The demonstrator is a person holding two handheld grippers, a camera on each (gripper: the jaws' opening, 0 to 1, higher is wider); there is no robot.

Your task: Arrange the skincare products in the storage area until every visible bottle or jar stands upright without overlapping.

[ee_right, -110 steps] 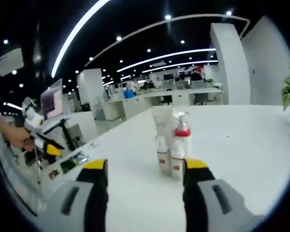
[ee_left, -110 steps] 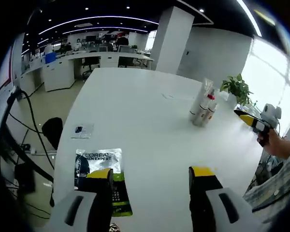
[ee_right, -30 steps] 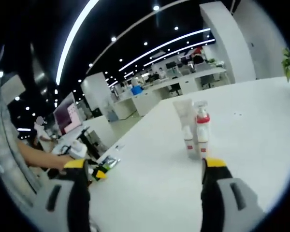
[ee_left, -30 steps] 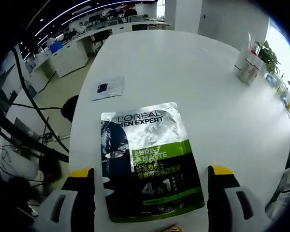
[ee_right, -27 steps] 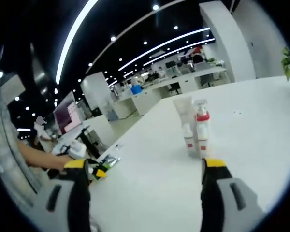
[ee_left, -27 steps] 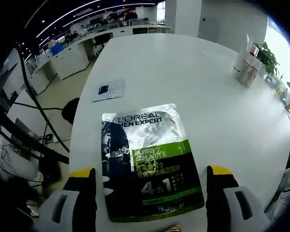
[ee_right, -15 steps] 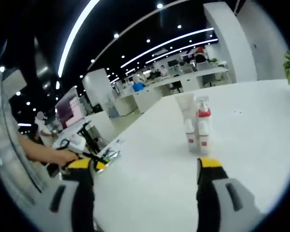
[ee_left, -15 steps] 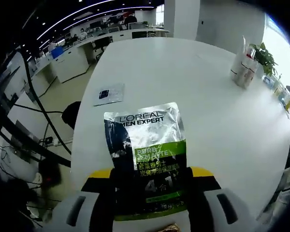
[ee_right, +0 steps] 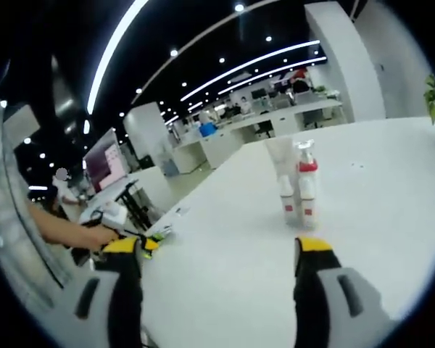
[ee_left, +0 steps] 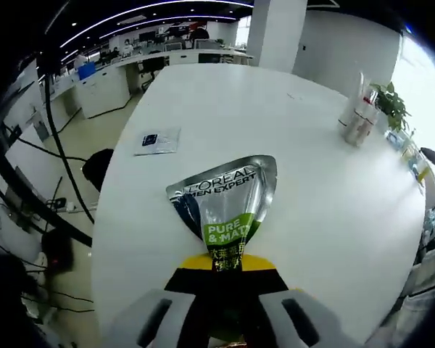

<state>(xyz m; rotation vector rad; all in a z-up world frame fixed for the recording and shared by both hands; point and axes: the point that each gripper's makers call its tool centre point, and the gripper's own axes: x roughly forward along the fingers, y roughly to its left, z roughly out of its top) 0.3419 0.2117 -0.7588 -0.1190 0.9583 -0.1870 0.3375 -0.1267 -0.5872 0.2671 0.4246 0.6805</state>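
Two yellow-tipped jaws of the left gripper are pinched together on the near end of the sachet, right at the bottom of the left gripper view. That's the silver, dark and green L'Oreal Men Expert pouch, and it's crumpled where the jaws squeeze it, fanning out wider away from the gripper, with its far edge just over the table. I can't tell if that far edge actually touches the tabletop.

Past the sachet and off to the left of the gripper, a small flat packet lies near the table's edge. Much farther ahead and to the right, the bottles stand upright in a tight cluster, well apart from the sachet. A plant sits just beyond them.

Over in the right gripper view, the right gripper has its jaws spread wide with nothing between them, hovering above the white table. Straight ahead of it the bottles stand upright and close together, one with a red collar under a clear pump top, a white tube behind. Off to its left, a hand holds the left gripper near the table's edge. Office desks and ceiling lights fill the far background.
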